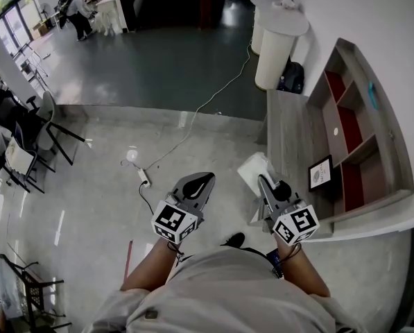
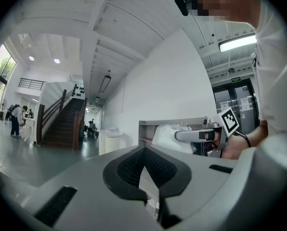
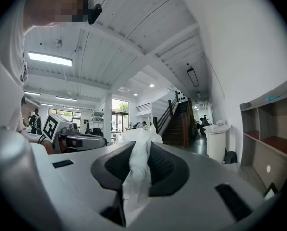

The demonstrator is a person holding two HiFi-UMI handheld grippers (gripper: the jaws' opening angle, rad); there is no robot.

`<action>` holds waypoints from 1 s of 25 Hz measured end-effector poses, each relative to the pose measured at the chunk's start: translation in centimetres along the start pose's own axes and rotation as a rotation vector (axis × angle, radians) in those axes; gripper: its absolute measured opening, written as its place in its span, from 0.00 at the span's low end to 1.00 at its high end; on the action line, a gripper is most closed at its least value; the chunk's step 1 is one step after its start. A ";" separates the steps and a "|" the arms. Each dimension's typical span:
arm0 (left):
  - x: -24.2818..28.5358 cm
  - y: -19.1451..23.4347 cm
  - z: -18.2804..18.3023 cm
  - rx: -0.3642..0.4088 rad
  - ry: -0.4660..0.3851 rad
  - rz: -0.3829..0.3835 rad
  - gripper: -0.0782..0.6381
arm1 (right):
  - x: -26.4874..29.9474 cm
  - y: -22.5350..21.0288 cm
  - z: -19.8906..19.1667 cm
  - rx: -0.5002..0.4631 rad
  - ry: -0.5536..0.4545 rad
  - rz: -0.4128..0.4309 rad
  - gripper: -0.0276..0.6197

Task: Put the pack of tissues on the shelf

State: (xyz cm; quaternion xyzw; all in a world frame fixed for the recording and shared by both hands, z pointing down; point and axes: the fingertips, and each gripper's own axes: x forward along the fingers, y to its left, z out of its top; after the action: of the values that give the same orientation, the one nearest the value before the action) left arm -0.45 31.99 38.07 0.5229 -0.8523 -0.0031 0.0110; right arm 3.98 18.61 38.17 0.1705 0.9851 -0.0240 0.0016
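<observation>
White plastic, pinched tight! My right gripper (image 3: 139,150) is clamped on the pack of tissues (image 3: 136,177). The wrapper is squeezed between the pads and bunches up past the tips, with the bulk hanging just ahead of them. My left gripper (image 2: 144,153) rides level alongside, jaws drawn together on nothing. The wooden shelf (image 1: 383,116) stands off to the right of my right jaws, apart from the pack.

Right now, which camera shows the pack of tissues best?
The head view: the pack of tissues shows from above, at the right gripper's tip. The right gripper view shows only its crinkled wrapper pinched between the jaws. The left gripper view shows it small, partly behind that gripper.
</observation>
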 end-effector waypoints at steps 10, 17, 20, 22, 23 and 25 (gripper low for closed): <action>15.6 -3.0 0.0 0.024 0.007 -0.150 0.13 | -2.3 -14.3 0.4 -0.005 0.004 -0.136 0.18; 22.8 -6.8 0.3 0.032 0.010 -0.289 0.13 | -7.3 -20.0 0.8 -0.001 0.002 -0.280 0.18; 25.1 -8.9 0.1 0.027 0.013 -0.353 0.13 | -9.6 -21.6 0.7 -0.002 0.009 -0.342 0.18; 26.3 -10.4 -0.1 0.023 0.019 -0.399 0.13 | -11.1 -22.4 0.6 0.004 0.015 -0.384 0.18; 26.9 -11.1 -0.1 0.021 0.023 -0.423 0.13 | -11.9 -22.8 0.6 0.005 0.017 -0.406 0.18; 28.3 -12.2 -0.2 0.017 0.029 -0.467 0.13 | -13.3 -23.5 0.8 0.006 0.021 -0.452 0.18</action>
State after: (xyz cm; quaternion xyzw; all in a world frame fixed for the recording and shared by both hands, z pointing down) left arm -2.34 1.26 38.46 0.7059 -0.7080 0.0094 0.0178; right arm 8.58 -7.97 38.65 -0.0543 0.9981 -0.0247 -0.0145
